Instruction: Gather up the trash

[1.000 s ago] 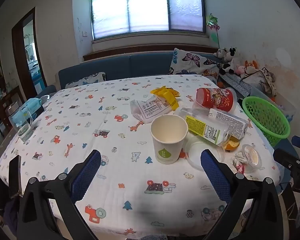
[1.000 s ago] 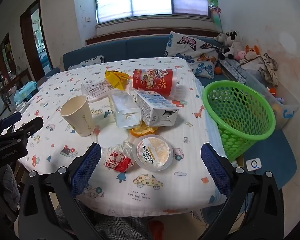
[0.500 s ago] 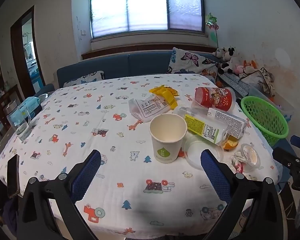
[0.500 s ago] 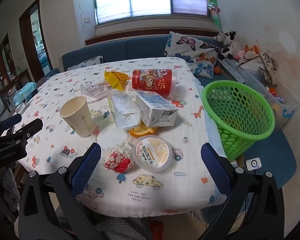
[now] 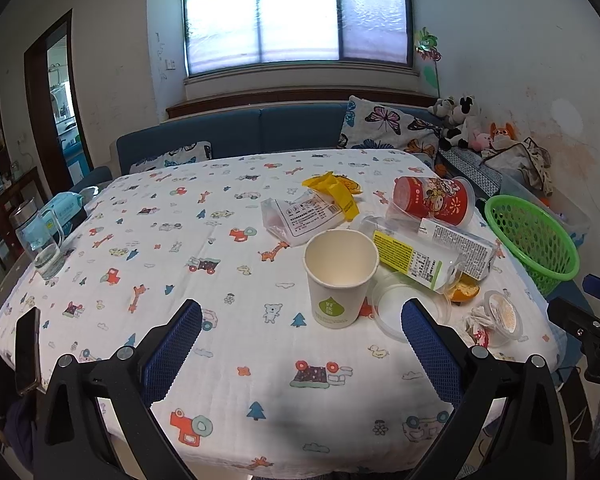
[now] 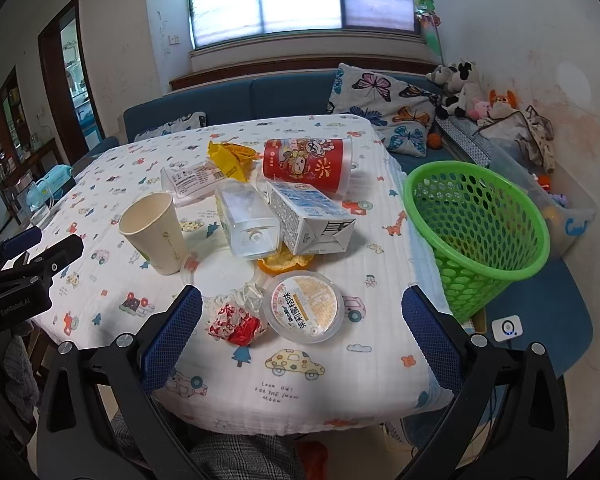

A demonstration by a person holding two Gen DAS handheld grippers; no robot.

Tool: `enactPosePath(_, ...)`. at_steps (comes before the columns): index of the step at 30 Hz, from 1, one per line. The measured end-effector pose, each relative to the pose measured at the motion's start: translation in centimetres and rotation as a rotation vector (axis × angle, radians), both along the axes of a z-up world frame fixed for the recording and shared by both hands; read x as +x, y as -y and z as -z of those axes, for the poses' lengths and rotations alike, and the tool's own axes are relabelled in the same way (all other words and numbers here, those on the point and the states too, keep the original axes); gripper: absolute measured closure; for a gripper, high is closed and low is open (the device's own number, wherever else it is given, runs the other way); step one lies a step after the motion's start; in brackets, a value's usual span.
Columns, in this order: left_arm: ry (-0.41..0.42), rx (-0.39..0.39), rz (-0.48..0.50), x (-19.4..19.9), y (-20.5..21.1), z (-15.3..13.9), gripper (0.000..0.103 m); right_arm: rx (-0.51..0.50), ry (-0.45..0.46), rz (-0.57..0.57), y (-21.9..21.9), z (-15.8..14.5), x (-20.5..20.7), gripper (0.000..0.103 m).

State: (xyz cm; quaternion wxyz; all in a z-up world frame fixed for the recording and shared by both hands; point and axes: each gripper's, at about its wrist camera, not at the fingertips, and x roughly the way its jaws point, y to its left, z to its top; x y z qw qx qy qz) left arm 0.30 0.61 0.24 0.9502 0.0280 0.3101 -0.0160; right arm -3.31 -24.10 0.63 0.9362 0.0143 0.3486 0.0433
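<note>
We hold the left gripper (image 5: 302, 336) and right gripper (image 6: 302, 322) spread wide, both empty. A cream paper cup (image 5: 340, 278) stands upright, with a toppled red cup (image 6: 306, 164) at its 1 o'clock beside the green basket (image 6: 476, 236).

Table (image 6: 380, 360) (clothed), perhaps ten litter (image 6: 300, 312) pieces

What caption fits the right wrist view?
Open right claw facing table litter: pudding cup, crumpled wrapper, green basket alongside.
</note>
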Motion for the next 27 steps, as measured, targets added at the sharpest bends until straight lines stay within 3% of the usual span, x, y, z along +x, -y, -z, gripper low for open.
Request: enactPosePath(27, 0.0, -0.001, -0.002, 0.16, -0.13, 0.16, 0.006, 0.0, -0.004, -0.002, -0.08, 0.15, 0.31, 0.004)
